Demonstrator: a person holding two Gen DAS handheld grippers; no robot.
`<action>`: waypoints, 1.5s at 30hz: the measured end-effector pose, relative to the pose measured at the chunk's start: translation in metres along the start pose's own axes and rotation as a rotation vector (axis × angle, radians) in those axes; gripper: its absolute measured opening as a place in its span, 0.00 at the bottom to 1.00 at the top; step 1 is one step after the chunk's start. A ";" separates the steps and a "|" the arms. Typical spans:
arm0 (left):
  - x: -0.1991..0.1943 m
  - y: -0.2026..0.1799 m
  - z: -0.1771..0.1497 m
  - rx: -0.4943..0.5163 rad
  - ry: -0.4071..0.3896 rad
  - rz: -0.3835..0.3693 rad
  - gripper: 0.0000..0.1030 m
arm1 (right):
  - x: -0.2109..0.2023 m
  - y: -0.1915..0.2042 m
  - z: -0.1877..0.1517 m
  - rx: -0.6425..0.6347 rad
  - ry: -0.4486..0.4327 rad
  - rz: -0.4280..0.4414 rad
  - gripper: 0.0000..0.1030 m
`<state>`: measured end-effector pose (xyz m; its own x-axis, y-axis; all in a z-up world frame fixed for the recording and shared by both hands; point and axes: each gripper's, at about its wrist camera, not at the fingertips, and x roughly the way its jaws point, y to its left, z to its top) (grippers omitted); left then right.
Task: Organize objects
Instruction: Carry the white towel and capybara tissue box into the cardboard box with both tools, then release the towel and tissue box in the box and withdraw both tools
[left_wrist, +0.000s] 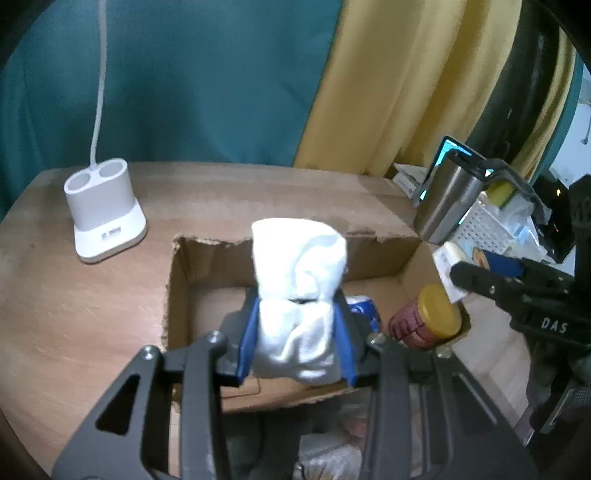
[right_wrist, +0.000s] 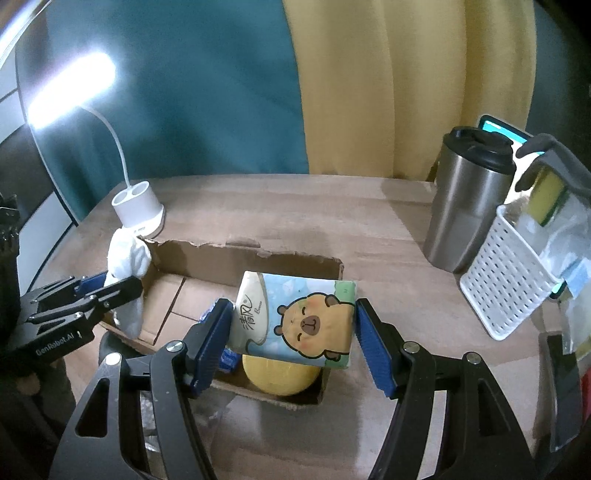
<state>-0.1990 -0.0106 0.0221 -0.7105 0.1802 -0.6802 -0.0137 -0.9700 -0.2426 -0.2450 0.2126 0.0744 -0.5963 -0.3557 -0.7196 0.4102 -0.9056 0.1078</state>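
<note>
My left gripper (left_wrist: 297, 306) is shut on a bunched white cloth (left_wrist: 299, 266), which hangs over the left part of an open cardboard box (left_wrist: 184, 295). In the box lie a jar with a yellow lid (left_wrist: 432, 314) and a blue packet (left_wrist: 364, 310). My right gripper (right_wrist: 292, 306) is shut on a tissue pack with a cartoon animal (right_wrist: 303, 321), which it holds above the box's (right_wrist: 258, 258) right end, over the yellow lid (right_wrist: 280, 376). The right wrist view also shows the left gripper (right_wrist: 118, 282) with the cloth (right_wrist: 127, 258) at the box's left corner.
A white lamp base (left_wrist: 103, 214) stands on the wooden table (right_wrist: 295, 229) behind the box to the left. To the right are a steel travel mug (right_wrist: 465, 206) and a white perforated basket (right_wrist: 517, 280) with a yellow sponge. Teal and yellow curtains hang behind.
</note>
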 end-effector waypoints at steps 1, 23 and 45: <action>0.002 0.001 0.000 -0.004 0.004 -0.001 0.37 | 0.001 0.000 0.002 -0.002 0.000 0.001 0.68; 0.048 -0.001 -0.005 -0.025 0.132 -0.011 0.37 | 0.043 -0.002 0.018 0.006 0.042 0.033 0.68; 0.052 0.002 -0.009 -0.047 0.176 0.000 0.59 | 0.051 0.000 0.018 0.000 0.051 0.040 0.78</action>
<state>-0.2300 -0.0016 -0.0199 -0.5763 0.2103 -0.7897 0.0220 -0.9620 -0.2722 -0.2878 0.1902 0.0506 -0.5436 -0.3799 -0.7485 0.4330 -0.8908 0.1377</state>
